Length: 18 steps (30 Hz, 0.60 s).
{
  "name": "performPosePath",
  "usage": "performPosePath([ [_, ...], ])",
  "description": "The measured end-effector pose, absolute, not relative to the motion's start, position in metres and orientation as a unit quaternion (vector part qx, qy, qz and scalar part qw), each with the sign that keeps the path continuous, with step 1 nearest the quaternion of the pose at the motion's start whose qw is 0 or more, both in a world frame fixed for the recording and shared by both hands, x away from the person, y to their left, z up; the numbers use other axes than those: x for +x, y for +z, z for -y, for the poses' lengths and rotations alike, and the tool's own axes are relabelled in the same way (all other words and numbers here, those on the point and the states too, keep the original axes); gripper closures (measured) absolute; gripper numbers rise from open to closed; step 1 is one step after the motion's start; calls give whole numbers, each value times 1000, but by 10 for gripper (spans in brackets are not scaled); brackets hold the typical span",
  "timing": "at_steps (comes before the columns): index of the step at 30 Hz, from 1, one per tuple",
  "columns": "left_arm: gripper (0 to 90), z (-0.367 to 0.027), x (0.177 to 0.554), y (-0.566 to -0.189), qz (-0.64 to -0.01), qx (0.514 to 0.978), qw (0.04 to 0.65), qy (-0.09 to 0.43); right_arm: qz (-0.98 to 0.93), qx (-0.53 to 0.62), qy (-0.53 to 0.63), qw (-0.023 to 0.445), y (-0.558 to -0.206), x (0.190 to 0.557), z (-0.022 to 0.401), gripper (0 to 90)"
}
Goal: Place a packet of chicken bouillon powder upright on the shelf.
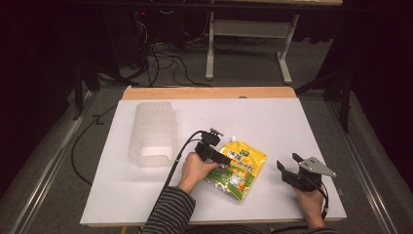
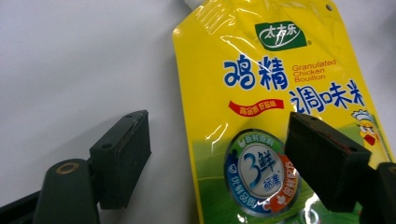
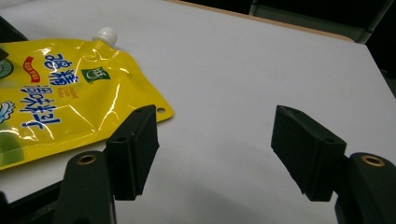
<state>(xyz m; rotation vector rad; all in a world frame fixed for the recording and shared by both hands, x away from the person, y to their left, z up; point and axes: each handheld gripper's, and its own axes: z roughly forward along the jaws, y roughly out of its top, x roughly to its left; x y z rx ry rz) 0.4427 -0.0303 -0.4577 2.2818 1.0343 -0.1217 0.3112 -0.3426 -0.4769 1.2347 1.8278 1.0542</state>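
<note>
A yellow spouted pouch (image 1: 239,168) of chicken bouillon lies flat on the white table (image 1: 282,122), its white cap (image 1: 234,139) pointing away from me. My left gripper (image 1: 225,162) hovers low over the pouch's near-left part, held in a hand with a striped sleeve. In the left gripper view the left gripper (image 2: 217,140) stands open, one jaw over bare table and the other over the pouch (image 2: 261,84), whose left edge runs between them. My right gripper (image 1: 289,161) rests to the right of the pouch. It is open (image 3: 215,135) with bare table between its jaws, the pouch (image 3: 60,102) off to its left.
A clear ribbed plastic container (image 1: 153,134) stands at the table's left, open side towards me. A wooden strip (image 1: 209,92) borders the far edge. Beyond it are cables on the floor and a white frame (image 1: 253,29).
</note>
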Motion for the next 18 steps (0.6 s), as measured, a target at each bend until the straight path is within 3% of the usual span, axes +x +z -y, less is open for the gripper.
performPosePath([
  [12,283,49,441,-454,-365,886,280,-55,-700,478,406,341,-477,311,342,326],
  [18,557,51,439,-451,-348,898,265,-52,-704,474,403,343,-477,311,342,326],
])
